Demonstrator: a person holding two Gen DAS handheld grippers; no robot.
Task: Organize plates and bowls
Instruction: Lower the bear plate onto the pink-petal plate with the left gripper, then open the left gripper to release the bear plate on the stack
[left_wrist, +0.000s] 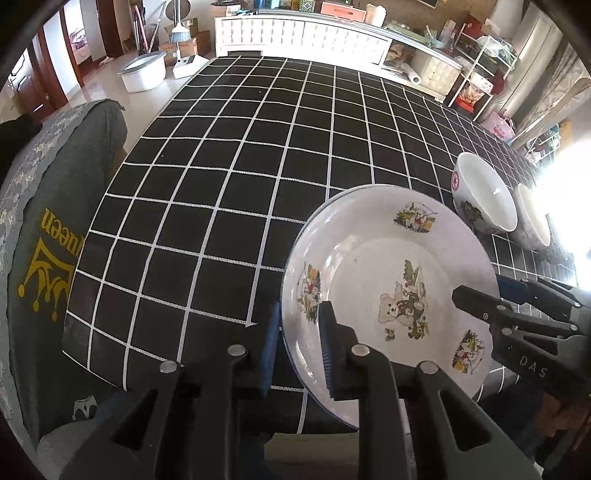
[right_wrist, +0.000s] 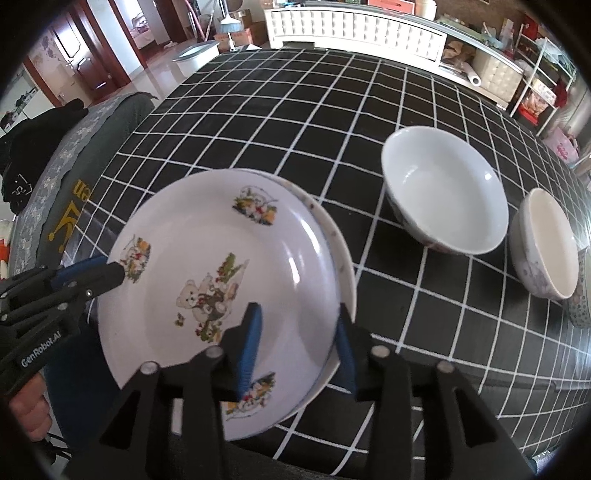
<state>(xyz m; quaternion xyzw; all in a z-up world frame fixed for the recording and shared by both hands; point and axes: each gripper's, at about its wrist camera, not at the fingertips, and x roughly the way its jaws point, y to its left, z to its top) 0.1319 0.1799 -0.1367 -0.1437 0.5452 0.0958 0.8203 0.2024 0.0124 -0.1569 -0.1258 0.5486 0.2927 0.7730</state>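
Stacking appears to be the step in hand: both grippers clamp the rim of the white glazed bear-print plate (right_wrist: 221, 280), left gripper (left_wrist: 301, 347) at its 9 o'clock edge, right gripper (right_wrist: 295, 347) at its 4 o'clock edge, directly over a second white plate (right_wrist: 341, 254) lying on the black grid-checked tablecloth (left_wrist: 221, 184). Whether the two plates touch cannot be told. Large white bowl (right_wrist: 443, 188) and smaller cream bowl (right_wrist: 546, 243) stand near at 2 o'clock, unstacked. Next move, by judgement: level lowering, centring on the lower rim, then releasing both sides evenly.
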